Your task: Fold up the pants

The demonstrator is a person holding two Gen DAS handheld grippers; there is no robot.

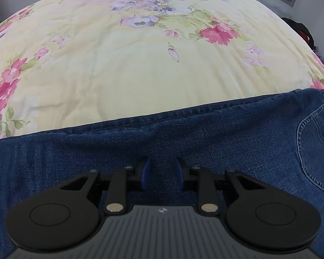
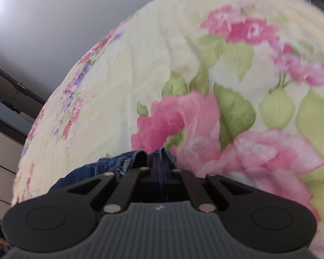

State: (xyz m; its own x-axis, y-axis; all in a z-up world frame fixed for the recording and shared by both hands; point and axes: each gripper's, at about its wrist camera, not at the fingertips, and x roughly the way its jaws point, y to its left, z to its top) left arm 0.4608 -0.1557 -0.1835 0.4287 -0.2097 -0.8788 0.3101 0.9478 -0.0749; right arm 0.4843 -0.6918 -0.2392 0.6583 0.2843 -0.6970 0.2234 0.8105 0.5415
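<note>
The jeans (image 1: 183, 138) lie spread flat across the near edge of the floral quilt (image 1: 129, 64), back pocket off to one side, and the left gripper (image 1: 162, 172) hangs just above the denim with its blue fingers parted, holding nothing. Over at the quilt's pink roses, the right gripper (image 2: 159, 164) is pinched tight on a bunched edge of the jeans. That's heavy, soft denim, likely to sag and drag — best taken at a thick seam or the waistband.
</note>
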